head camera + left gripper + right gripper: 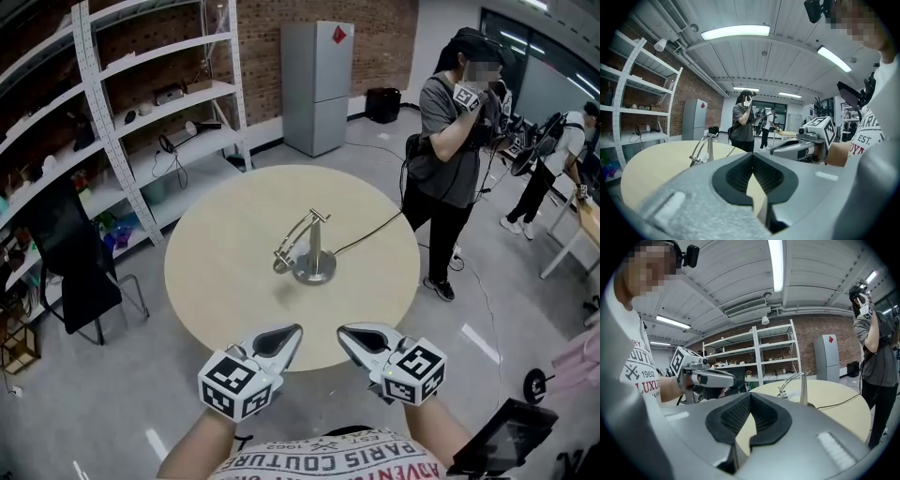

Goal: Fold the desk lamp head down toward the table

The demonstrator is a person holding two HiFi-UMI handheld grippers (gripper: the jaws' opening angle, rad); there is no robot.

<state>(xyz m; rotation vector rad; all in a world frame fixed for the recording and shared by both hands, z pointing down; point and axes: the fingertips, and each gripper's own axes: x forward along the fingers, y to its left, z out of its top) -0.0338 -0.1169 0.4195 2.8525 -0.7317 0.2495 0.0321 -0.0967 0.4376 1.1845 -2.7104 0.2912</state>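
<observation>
A silver desk lamp [305,248] stands at the middle of the round table [216,272] on a disc base, its arm arching over to the left and its head [281,265] hanging low near the tabletop. The lamp also shows in the left gripper view [704,149] and the right gripper view [794,386]. My left gripper [296,330] and right gripper [341,332] hover side by side over the table's near edge, well short of the lamp. Both are shut with nothing between the pads.
A black cable [370,232] runs from the lamp off the table's far right. A person [455,159] stands beyond the table at right. White shelving [159,103] lines the left wall, with a black chair [70,262] beside it and a grey fridge [317,86] behind.
</observation>
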